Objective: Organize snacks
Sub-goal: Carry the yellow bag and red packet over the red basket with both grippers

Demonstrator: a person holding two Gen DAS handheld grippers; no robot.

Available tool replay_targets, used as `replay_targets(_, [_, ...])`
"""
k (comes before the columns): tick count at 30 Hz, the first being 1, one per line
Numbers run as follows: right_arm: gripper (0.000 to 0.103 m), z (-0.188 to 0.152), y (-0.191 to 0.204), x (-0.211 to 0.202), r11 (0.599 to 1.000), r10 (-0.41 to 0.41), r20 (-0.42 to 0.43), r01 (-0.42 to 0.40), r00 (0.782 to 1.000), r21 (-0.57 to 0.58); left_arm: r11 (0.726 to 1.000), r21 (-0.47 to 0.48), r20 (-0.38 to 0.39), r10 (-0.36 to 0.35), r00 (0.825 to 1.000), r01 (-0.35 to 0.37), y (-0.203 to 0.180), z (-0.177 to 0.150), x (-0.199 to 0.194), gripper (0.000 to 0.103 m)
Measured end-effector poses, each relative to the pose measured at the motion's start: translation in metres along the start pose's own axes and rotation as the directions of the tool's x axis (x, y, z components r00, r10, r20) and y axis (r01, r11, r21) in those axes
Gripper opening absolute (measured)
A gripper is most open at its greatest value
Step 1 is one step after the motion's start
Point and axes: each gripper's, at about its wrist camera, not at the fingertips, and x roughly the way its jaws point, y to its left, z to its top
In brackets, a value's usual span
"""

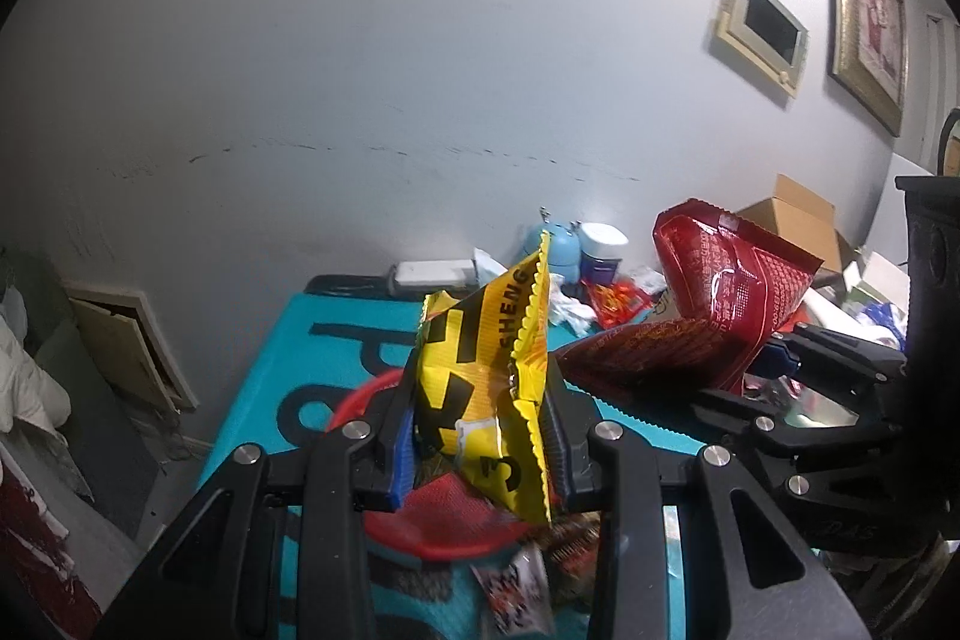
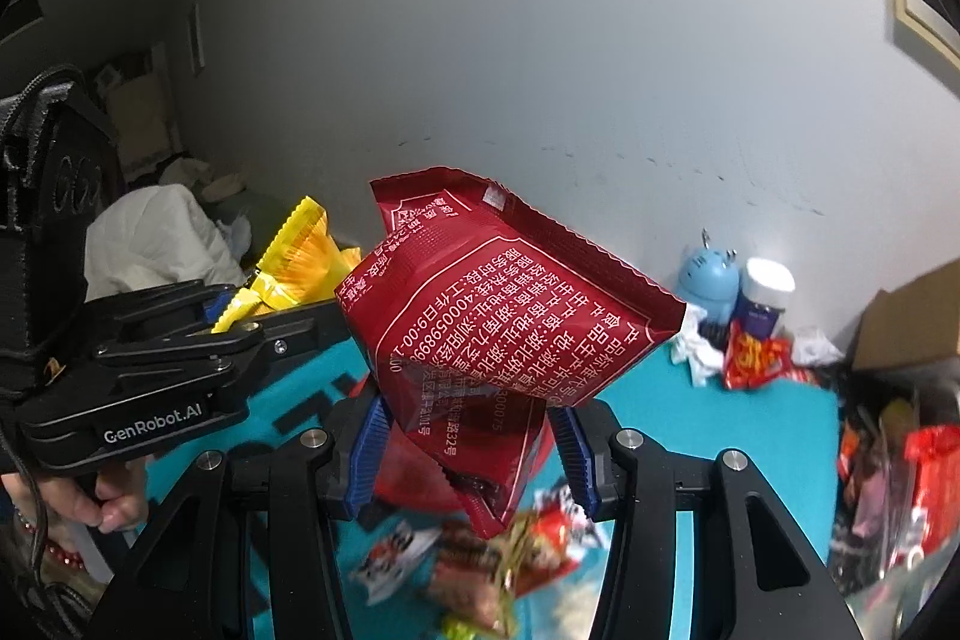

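Snacks both lifted above teal table. Left gripper nearly closed, blue pads clamped on yellow snack bag, bag upright, hanging over red bowl. Right gripper a bit wider, pinching lower end of red snack bag, bag tilted up toward wall. Loose small packets scattered on table below, blurred. Farther right by wall: blue toy, white-lidded jar, cardboard box.
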Motion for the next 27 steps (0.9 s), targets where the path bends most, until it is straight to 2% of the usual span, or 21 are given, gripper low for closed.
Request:
replay_targets(7, [0.049,0.008,-0.010,0.042,1.000,-0.003,-0.026,0.003,1.000,0.007,1.000,-0.004,-0.010,0.028,1.000,-0.028,0.021,0.005,0.036,0.033])
replay_targets(14, [0.049,0.003,-0.018,0.085,0.999,-0.010,-0.076,0.013,0.997,0.031,0.997,-0.028,-0.090,0.073,0.993,-0.075,0.038,-0.005,0.077,0.033])
replay_targets(19, [0.049,-0.008,-0.022,0.108,0.999,-0.020,-0.126,0.023,0.992,0.025,0.997,-0.024,-0.156,0.074,0.985,-0.078,0.042,-0.015,0.102,0.033])
replay_targets(27, [0.050,-0.023,-0.026,0.132,0.999,-0.032,-0.211,0.038,0.977,0.024,0.996,-0.017,-0.311,0.078,0.947,-0.088,0.041,-0.038,0.135,0.033])
